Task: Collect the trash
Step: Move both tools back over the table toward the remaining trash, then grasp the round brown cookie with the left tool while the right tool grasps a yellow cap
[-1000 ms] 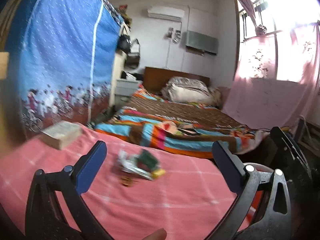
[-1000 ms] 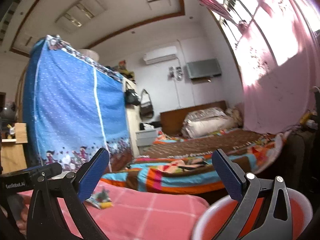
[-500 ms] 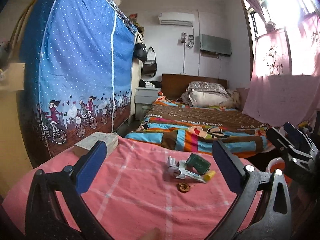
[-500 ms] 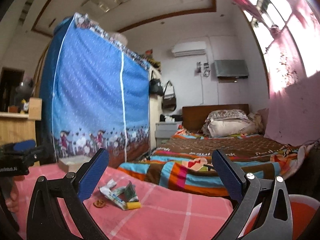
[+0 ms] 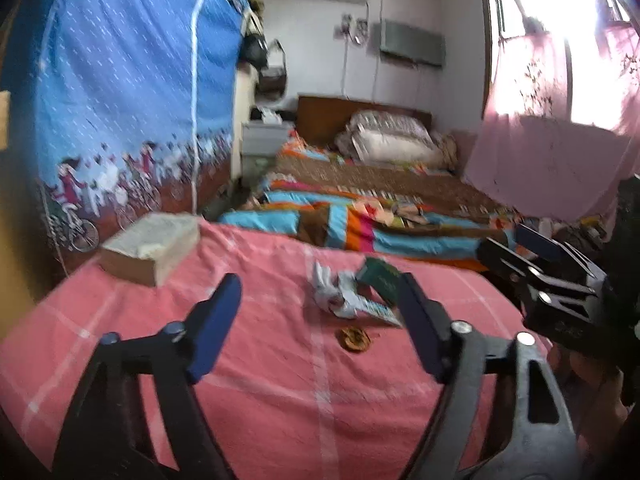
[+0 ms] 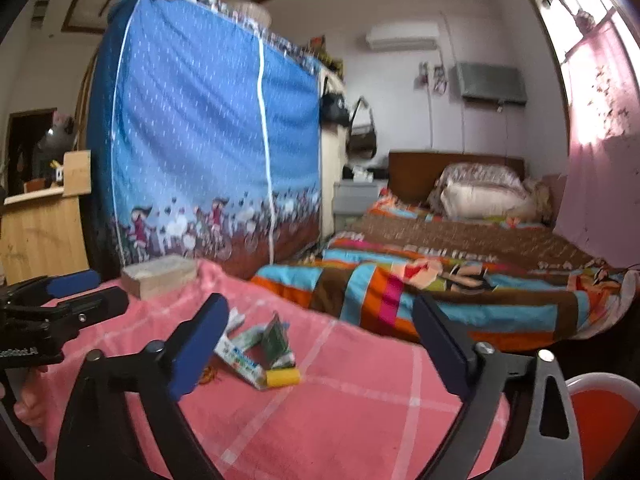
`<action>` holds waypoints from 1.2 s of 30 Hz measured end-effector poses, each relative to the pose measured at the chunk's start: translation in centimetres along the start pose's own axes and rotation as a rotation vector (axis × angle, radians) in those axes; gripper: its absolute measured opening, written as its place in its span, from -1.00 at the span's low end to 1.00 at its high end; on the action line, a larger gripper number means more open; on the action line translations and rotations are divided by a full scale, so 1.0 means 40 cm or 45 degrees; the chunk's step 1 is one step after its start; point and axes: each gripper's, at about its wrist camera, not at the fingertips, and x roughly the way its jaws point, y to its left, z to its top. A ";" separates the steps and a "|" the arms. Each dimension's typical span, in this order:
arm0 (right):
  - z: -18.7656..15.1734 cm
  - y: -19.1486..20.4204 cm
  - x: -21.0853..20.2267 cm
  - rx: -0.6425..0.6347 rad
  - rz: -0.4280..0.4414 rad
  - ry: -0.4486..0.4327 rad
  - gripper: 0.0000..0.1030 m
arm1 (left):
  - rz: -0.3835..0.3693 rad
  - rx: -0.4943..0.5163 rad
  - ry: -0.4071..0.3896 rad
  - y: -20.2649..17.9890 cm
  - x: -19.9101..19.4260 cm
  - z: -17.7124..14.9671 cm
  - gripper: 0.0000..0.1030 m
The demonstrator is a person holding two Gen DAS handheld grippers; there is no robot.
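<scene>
left gripper (image 5: 320, 320): jaws apart, just been closing, holding nothing | right gripper (image 6: 324, 344): same | crumpled white-and-green wrapper litter (image 5: 352, 294) lies on pink checked tablecloth (image 5: 280, 392)

Both grippers' jaws have just been closing, empty, nearer the trash (image 5: 352, 296).

The left gripper (image 5: 320, 320) points slightly downward, jaws apart with nothing pressed between them; they have just been closing. The right gripper (image 6: 322, 344) is nearly level, jaws likewise apart and just closing. Each shows at the edge of the other's view.
</scene>
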 end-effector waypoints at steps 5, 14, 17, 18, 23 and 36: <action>-0.015 -0.003 0.067 0.030 0.067 0.193 0.41 | -0.050 0.023 0.190 -0.016 0.070 -0.009 0.13; -0.050 0.008 0.152 0.051 0.152 0.462 0.06 | -0.126 0.009 0.423 -0.031 0.146 -0.031 -0.09; -0.056 0.012 0.171 0.050 0.163 0.510 0.01 | -0.136 -0.003 0.474 -0.035 0.160 -0.038 -0.10; -0.059 0.013 0.176 0.052 0.173 0.527 0.00 | -0.138 -0.006 0.485 -0.034 0.168 -0.037 -0.10; -0.070 0.010 0.208 0.075 0.221 0.611 -0.15 | -0.134 -0.008 0.511 -0.039 0.176 -0.036 -0.13; -0.067 0.024 0.203 0.052 0.246 0.614 -0.46 | -0.118 0.057 0.527 -0.055 0.186 -0.032 -0.48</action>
